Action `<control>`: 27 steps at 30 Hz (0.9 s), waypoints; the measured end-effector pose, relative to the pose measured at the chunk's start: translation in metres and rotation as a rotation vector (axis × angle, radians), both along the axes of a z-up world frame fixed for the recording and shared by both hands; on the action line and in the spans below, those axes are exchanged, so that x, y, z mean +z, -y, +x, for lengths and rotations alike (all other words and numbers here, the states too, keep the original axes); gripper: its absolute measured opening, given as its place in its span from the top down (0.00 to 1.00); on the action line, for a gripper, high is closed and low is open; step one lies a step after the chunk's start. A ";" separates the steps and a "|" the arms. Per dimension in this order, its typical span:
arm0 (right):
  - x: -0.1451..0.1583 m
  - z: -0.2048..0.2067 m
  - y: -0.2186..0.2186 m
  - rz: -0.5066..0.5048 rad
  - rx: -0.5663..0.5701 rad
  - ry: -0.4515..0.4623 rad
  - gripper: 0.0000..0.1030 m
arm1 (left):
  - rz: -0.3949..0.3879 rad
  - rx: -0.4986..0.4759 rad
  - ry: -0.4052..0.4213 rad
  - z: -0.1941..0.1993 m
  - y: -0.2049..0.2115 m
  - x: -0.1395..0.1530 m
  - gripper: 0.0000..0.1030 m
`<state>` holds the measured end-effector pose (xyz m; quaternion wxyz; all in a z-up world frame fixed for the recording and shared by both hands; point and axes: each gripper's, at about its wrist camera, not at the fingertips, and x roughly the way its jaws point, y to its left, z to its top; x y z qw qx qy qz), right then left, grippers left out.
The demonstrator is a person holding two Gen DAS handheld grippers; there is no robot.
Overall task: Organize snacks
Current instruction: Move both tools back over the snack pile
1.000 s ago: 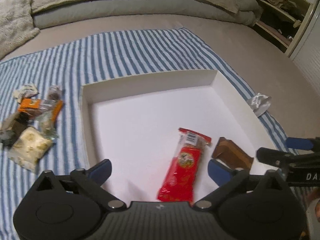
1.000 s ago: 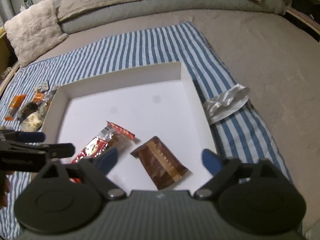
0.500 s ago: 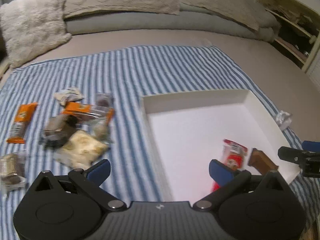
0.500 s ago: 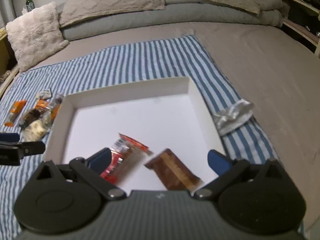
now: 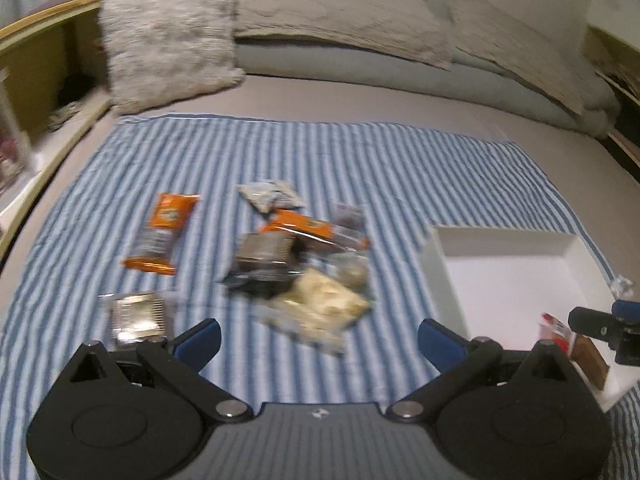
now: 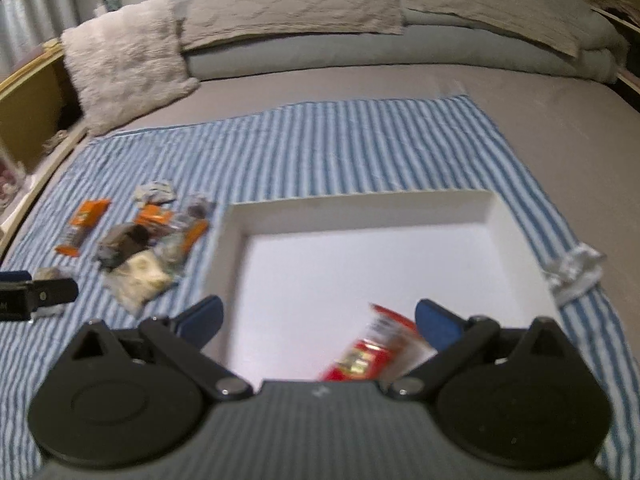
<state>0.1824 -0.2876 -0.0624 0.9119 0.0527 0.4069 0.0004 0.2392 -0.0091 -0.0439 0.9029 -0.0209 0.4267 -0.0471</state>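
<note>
A pile of snack packets (image 5: 304,272) lies on the blue striped cloth (image 5: 320,152), with an orange bar (image 5: 162,232) and a clear packet (image 5: 136,316) to its left. My left gripper (image 5: 318,338) is open and empty, just short of the pile. The white tray (image 6: 360,208) sits to the right and holds a red packet (image 6: 372,352); a brown packet (image 5: 590,364) shows in the left wrist view. My right gripper (image 6: 318,322) is open and empty over the tray's near edge. The pile also shows in the right wrist view (image 6: 144,256).
The cloth lies on a grey bed with a fluffy pillow (image 5: 164,40) and grey pillows at the back. A crumpled white wrapper (image 6: 576,272) lies right of the tray. A wooden shelf (image 5: 36,64) stands at the far left.
My left gripper has swung left from over the tray to face the snack pile. My right gripper has pulled back, so the red packet sits closer under it. Both stay open.
</note>
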 end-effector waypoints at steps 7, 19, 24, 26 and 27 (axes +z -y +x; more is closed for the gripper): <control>0.003 0.019 -0.056 0.011 0.091 0.016 0.00 | 0.008 0.084 0.002 -0.004 -0.054 -0.003 0.00; -0.006 0.055 -0.137 0.024 0.246 0.029 0.00 | -0.018 0.241 0.008 0.001 -0.118 -0.016 0.00; -0.020 0.076 -0.155 0.048 0.290 0.014 0.00 | 0.001 0.279 -0.008 0.016 -0.123 -0.029 0.00; -0.026 0.088 -0.161 0.087 0.286 -0.003 0.00 | 0.015 0.296 -0.011 0.024 -0.124 -0.035 0.00; -0.027 0.092 -0.161 0.111 0.277 -0.006 0.00 | 0.023 0.305 -0.012 0.028 -0.125 -0.038 0.00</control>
